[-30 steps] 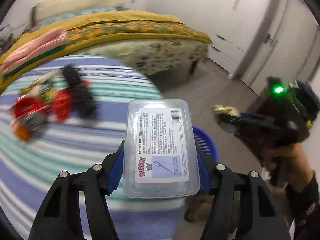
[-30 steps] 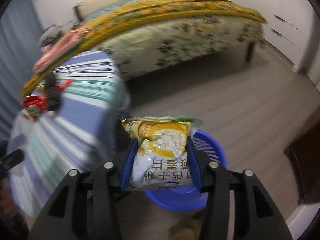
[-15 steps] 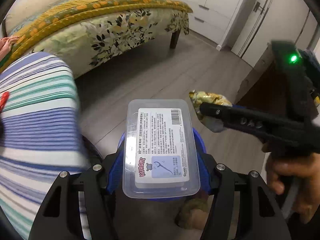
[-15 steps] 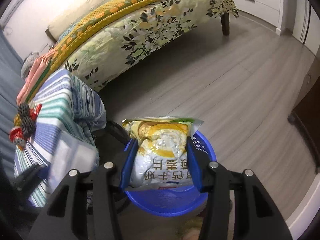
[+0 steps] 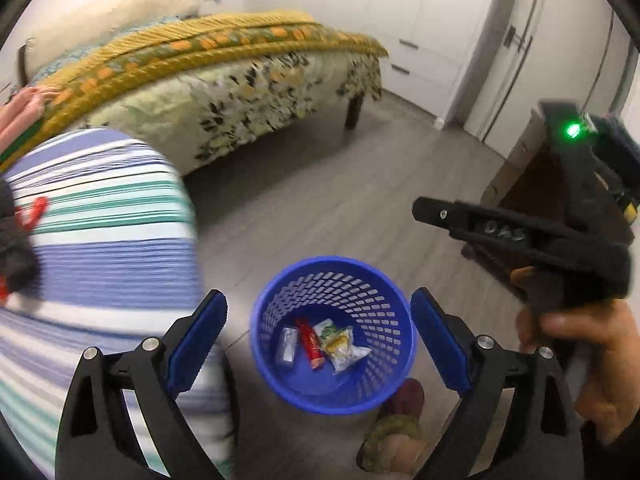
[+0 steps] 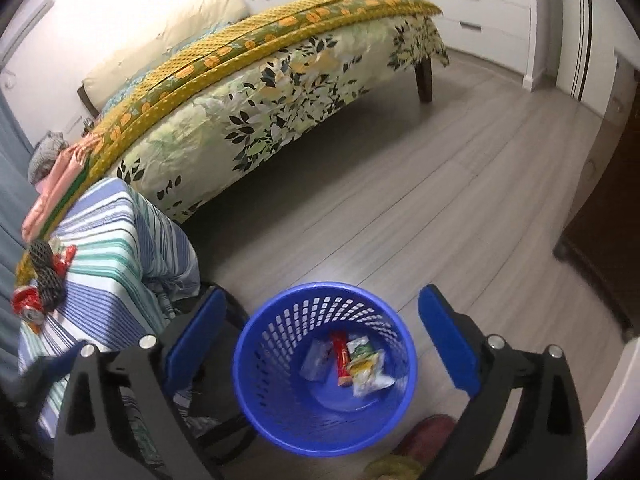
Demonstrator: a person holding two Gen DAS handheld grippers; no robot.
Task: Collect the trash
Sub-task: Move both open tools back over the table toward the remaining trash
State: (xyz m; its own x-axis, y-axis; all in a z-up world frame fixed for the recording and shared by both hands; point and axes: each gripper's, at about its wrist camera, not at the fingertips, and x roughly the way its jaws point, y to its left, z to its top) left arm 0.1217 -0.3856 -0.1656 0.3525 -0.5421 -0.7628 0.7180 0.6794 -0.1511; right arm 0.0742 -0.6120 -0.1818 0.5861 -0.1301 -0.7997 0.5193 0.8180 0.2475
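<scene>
Smeared by motion in the left wrist view: striped cloth (image 5: 108, 256) at nine o'clock, with red and black litter (image 5: 18, 240) cut off by the rim. Too small to read: print on the clear box (image 6: 316, 364), red wrapper (image 6: 342, 360) and yellow packet (image 6: 366, 372) lying in the blue basket (image 6: 256, 384). Cropped at six o'clock: a slippered foot (image 5: 396, 432); at four o'clock, the hand (image 5: 588, 364) on the right gripper's handle.
</scene>
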